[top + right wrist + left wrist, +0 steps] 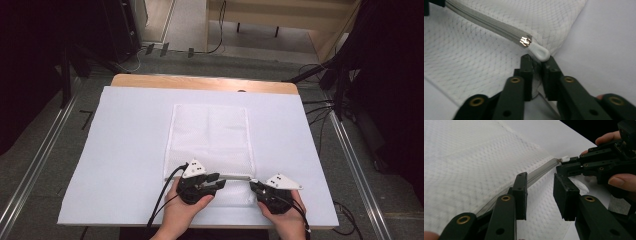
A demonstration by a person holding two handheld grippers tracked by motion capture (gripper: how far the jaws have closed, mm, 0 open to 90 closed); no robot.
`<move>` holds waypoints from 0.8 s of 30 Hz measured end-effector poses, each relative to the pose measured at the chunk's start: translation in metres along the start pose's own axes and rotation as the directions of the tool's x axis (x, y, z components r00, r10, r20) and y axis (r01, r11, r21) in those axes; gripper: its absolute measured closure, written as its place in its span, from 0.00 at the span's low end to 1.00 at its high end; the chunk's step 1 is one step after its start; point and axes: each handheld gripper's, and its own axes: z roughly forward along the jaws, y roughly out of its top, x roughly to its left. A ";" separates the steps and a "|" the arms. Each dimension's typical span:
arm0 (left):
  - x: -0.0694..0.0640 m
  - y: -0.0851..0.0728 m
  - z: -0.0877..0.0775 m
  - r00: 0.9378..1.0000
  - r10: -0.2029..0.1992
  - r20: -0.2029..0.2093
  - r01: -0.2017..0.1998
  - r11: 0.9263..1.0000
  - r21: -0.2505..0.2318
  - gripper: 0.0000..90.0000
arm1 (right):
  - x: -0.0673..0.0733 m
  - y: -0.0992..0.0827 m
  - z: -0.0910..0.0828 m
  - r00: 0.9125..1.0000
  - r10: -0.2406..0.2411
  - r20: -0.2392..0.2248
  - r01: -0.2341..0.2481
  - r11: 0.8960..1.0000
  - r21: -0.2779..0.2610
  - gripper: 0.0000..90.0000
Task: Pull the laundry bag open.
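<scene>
I have the white mesh zip-up laundry bag (pixel 209 145) lying flat mid-bench, its grey zipper (pixel 486 25) along the near edge. My right gripper (pixel 536 61) is clenched on the bag's corner fabric beside the white rubber zipper pull (pixel 539 53); my left gripper (pixel 540 192) straddles the zipper, jaws released. I'd keep the corner taut and pinch the seam squarely. The bench (pixel 125 150) has a pale lavender cover; cables (pixel 320 107) cross the grey floor.

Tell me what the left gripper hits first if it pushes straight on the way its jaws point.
Probably the right gripper at the zipper pull; it sits ahead of the left gripper, past the mesh bag. Depth is uncertain.
</scene>
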 end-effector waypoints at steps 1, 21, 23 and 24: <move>0.000 0.000 0.000 1.000 0.000 0.000 0.000 1.000 0.000 0.74 | 0.000 0.000 0.000 1.000 -0.005 -0.006 0.005 1.000 -0.001 0.97; -0.013 0.007 0.042 1.000 0.031 0.003 -0.031 0.997 0.070 0.88 | 0.027 0.011 -0.017 0.992 -0.126 -0.024 0.123 0.989 -0.082 0.98; -0.012 0.008 0.041 1.000 0.018 0.013 -0.019 0.998 0.066 0.84 | 0.028 0.011 -0.017 0.991 -0.129 -0.023 0.127 0.989 -0.082 0.98; -0.011 0.009 0.038 0.999 0.001 0.033 -0.003 0.998 0.059 0.82 | 0.027 0.011 -0.017 0.992 -0.126 -0.025 0.124 0.989 -0.081 0.98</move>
